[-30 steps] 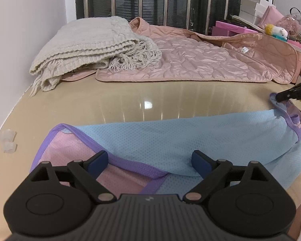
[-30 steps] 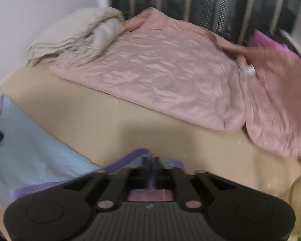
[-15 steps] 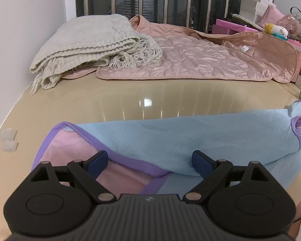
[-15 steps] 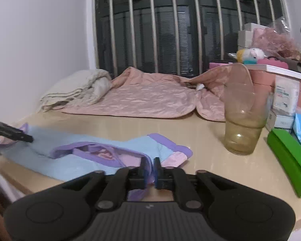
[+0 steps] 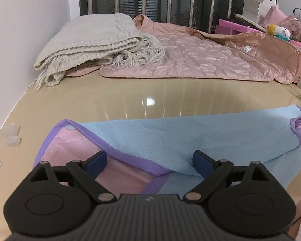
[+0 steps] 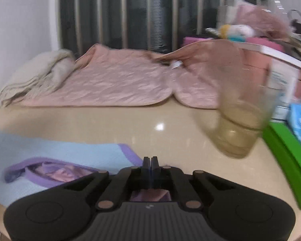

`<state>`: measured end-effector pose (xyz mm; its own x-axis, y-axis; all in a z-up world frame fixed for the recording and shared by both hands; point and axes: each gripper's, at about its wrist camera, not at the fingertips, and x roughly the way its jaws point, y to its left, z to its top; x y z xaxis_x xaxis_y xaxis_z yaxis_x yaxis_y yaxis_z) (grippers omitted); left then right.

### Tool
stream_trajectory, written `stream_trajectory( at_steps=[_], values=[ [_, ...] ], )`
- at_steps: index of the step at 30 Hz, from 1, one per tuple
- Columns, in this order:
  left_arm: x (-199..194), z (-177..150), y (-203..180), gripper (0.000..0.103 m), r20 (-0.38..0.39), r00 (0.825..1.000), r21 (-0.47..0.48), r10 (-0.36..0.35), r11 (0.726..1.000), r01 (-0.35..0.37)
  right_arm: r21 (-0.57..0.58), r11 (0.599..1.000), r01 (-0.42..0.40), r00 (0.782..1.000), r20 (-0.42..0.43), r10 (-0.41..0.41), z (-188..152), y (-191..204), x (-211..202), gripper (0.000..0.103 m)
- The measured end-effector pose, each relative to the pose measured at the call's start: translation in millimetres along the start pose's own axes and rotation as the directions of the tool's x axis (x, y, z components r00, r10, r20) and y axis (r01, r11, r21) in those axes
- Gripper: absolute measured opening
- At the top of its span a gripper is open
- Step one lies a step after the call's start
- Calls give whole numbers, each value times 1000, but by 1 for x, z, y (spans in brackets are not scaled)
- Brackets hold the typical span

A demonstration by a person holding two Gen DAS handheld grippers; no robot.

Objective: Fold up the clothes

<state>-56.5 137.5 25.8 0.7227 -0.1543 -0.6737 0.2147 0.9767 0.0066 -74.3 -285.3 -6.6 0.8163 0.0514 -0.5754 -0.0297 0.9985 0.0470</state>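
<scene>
Right wrist blurred — right hand-held gripper point(image 6: 151, 163) pinched closed (contents unclear); left hand-held gripper point(image 5: 149, 161) spread over garment point(image 5: 170, 138).

No text, label or number is legible on anything here.

Both views sit low over the counter point(image 5: 130, 100), each looking forward past its own tool toward the barred window. The left camera is close above the blue garment point(image 5: 180, 136). Both share the pink quilt point(image 6: 114, 80), upper centre.
</scene>
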Motion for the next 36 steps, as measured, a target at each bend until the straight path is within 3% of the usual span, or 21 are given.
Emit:
stream_trajectory(
  at_steps=[3, 5, 8, 10, 12, 14, 15, 19, 21, 23, 25, 27, 32, 36],
  values=[
    [-12, 7, 3, 94, 29, 999, 4, -29, 1000, 29, -8, 1000, -24, 997, 68, 24, 8, 3, -18, 7],
    [-13, 15, 11, 94, 49, 999, -38, -9, 999, 10, -56, 997, -55, 993, 101, 61, 17, 13, -17, 16],
    [2, 18, 20, 94, 2, 1000, -110, 15, 994, -15, -81, 989, -122, 988, 84, 129, 27, 30, 3, 17],
    [8, 14, 21, 94, -10, 999, -107, 37, 994, -38, -118, 977, -175, 983, 39, 181, 24, 43, 15, 15],
    [5, 11, 26, 94, -5, 999, -123, 38, 992, -38, -140, 978, -154, 987, 14, 158, 15, 48, 20, 14],
    [0, 12, 43, 94, 9, 1000, -219, 2, 976, 0, -152, 982, -108, 994, 4, 110, 6, 49, 21, 14],
    [2, 14, 51, 93, 3, 1000, -259, 19, 966, -17, -147, 985, -94, 995, 11, 97, 4, 46, 17, 14],
    [14, 25, 72, 58, -17, 994, -345, 106, 933, -105, -113, 985, -127, 988, 68, 135, 5, 43, -4, 19],
    [17, 29, 82, 53, -14, 996, -402, 88, 911, -86, -154, 968, -200, 970, 109, 218, 5, 57, -17, 19],
    [19, 32, 91, 41, -10, 998, -459, 68, 886, -65, -202, 940, -275, 946, 115, 302, 5, 77, -23, 19],
    [24, 32, 102, 17, -5, 999, -538, 38, 842, -35, -235, 906, -353, 920, 89, 381, 4, 100, -22, 19],
    [27, 26, 110, 3, 2, 1000, -597, 13, 802, -9, -269, 874, -404, 900, 53, 432, 1, 124, -17, 19],
    [13, 11, 115, 1, 44, 999, -665, -13, 746, 39, -294, 836, -463, 879, -34, 475, -11, 156, -6, 17],
    [2, 4, 116, 3, 39, 998, -631, 46, 776, -11, -282, 830, -481, 873, -63, 484, -17, 152, -4, 17]
  ],
)
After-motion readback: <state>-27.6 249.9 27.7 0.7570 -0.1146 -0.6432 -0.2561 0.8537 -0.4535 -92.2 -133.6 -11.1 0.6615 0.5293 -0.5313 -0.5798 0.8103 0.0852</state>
